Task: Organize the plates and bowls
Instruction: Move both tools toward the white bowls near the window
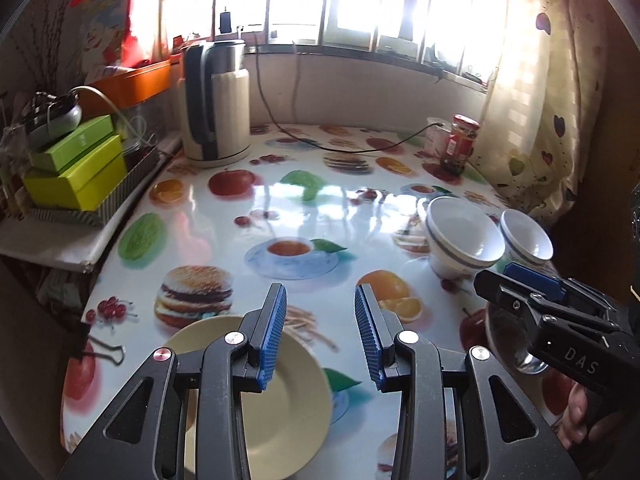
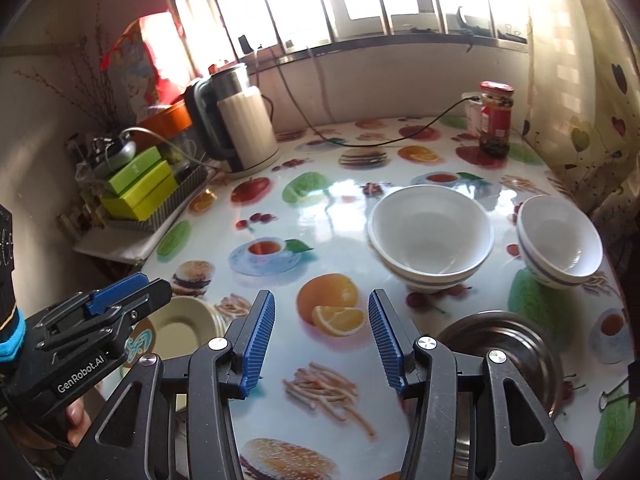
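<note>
A cream plate (image 1: 288,392) lies on the fruit-print table under my left gripper (image 1: 320,336), which is open and empty; the plate also shows in the right wrist view (image 2: 180,320). Two white bowls with blue bands, a larger one (image 2: 430,236) and a smaller one (image 2: 560,246), stand at the right of the table, also seen in the left wrist view (image 1: 464,236) (image 1: 526,238). A steel plate (image 2: 504,344) lies beneath my right gripper (image 2: 322,340), which is open and empty.
An electric kettle (image 1: 214,100) stands at the back left with its cord across the table. A red-lidded jar (image 2: 496,118) stands at the back right. Green boxes (image 1: 76,172) sit on a side shelf to the left. A binder clip (image 1: 104,350) grips the table's left edge.
</note>
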`<state>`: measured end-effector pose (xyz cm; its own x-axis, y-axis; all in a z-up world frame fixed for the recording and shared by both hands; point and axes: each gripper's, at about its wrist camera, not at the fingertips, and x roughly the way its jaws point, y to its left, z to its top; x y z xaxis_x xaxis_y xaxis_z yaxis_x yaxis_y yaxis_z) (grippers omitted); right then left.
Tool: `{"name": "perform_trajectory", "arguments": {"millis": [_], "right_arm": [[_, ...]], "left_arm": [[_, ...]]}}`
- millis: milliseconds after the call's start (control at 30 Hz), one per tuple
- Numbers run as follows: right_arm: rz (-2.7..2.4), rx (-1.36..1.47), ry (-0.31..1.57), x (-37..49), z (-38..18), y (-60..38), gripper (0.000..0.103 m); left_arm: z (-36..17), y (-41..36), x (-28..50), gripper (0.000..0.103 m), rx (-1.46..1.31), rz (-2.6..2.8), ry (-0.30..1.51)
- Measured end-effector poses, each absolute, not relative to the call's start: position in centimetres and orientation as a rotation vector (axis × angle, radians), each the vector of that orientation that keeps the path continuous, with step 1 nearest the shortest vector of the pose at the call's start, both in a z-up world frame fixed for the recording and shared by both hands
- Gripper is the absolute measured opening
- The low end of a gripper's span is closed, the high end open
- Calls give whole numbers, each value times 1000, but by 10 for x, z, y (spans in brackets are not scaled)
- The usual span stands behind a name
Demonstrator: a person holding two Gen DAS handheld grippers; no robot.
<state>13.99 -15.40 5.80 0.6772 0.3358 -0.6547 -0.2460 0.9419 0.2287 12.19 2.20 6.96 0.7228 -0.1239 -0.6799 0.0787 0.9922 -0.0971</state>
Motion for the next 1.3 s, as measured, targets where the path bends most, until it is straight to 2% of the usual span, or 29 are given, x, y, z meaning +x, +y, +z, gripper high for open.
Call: {"name": "perform_trajectory", "arguments": {"millis": [667, 1300], "right_arm": [[164, 116, 722, 168, 69, -243, 54], [210, 112, 825, 233, 41, -263, 52]], "left_arm": [[69, -43, 173, 37, -108, -258, 790], [40, -74, 238, 37, -179, -282, 903]]}}
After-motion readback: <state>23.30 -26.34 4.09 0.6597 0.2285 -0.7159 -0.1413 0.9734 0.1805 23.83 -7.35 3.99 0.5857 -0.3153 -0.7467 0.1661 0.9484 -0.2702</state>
